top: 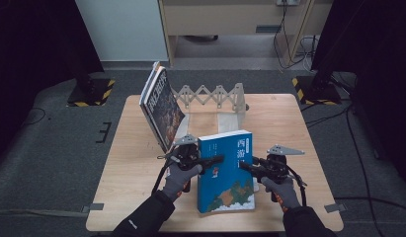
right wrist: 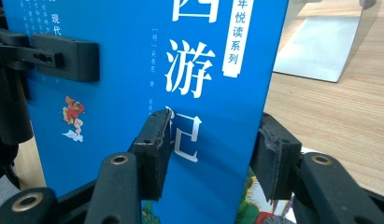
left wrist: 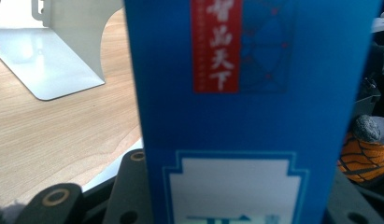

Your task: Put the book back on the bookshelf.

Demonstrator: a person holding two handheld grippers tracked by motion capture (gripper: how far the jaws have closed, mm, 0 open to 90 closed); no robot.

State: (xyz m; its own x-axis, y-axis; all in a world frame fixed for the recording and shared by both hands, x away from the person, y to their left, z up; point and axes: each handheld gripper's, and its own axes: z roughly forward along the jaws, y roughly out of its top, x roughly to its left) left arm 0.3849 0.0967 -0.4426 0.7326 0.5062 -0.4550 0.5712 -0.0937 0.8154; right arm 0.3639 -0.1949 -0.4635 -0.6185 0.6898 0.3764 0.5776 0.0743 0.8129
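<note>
Item: blue book (top: 226, 170), thick paperback with white title characters, held upright near the centre of the desk (top: 131, 197), front cover facing the person.
Location: near half of the desk, between both hands, well apart from the other books.
Left gripper (top: 210, 161): fingers closed on the book's left edge, one across the front cover; in the left gripper view the blue spine (left wrist: 255, 116) stands between the jaws.
Right gripper (top: 247, 165): fingers (right wrist: 154, 149) clamped on the book's right edge, one pad on the cover, the other behind it.
Reason for hold: a grip on 2 opposite edges likely keeps the tall book vertical and steady for carrying.
Shelved stock: 2 or so books (top: 161, 106) leaning at far left against the rack.
Rack: expanding wooden book stand (top: 215, 96) at the far side, with a white metal bookend (left wrist: 54, 60) on its base.
Open slot: gap right of the leaning books, probably the book's destination.
Status: book gripped, not yet shelved.
</note>
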